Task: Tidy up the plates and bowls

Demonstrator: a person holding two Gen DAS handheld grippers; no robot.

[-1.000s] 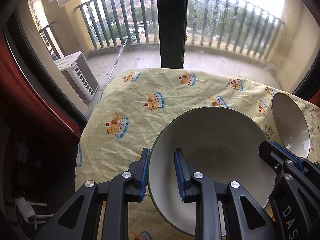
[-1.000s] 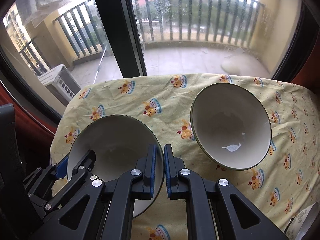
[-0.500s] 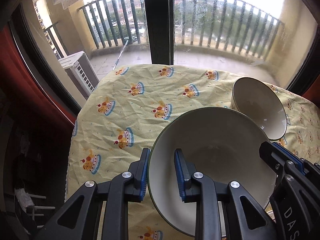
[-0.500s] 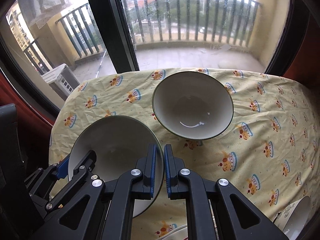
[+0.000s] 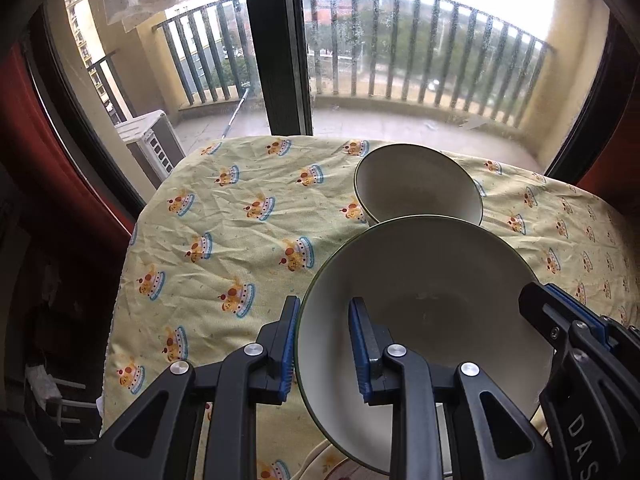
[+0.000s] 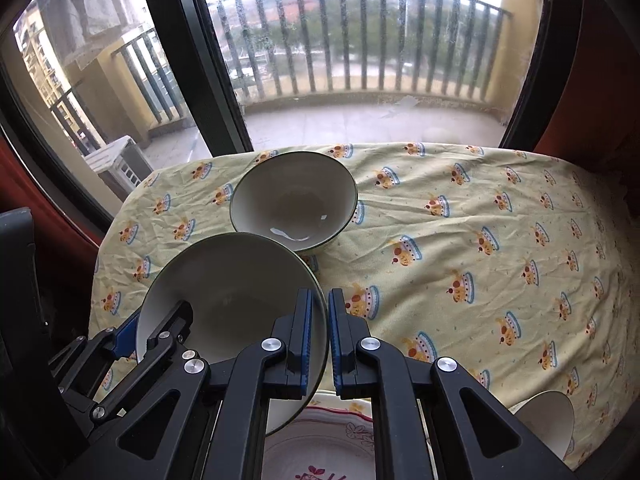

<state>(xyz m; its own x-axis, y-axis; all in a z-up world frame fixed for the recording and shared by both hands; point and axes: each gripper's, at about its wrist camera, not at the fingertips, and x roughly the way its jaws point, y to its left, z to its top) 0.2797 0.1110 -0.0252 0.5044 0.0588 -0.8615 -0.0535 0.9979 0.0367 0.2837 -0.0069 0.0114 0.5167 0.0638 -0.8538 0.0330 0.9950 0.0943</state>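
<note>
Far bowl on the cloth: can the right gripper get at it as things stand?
Probably not. The right gripper is shut on the rim of the held bowl, which the left gripper grips too. The path to the far bowl looks clear, but the jaws are occupied.

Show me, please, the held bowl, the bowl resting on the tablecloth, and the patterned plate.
held bowl (image 5: 424, 280), left wrist view, inner wall.
bowl on the tablecloth (image 6: 294, 196), right wrist view, inside.
patterned plate (image 6: 320, 452), right wrist view, white centre.

On the tablecloth (image 6: 460, 240), a second bowl (image 6: 294, 200) sits just behind the held bowl (image 6: 232, 288), with a plate (image 6: 320, 444) below.
</note>
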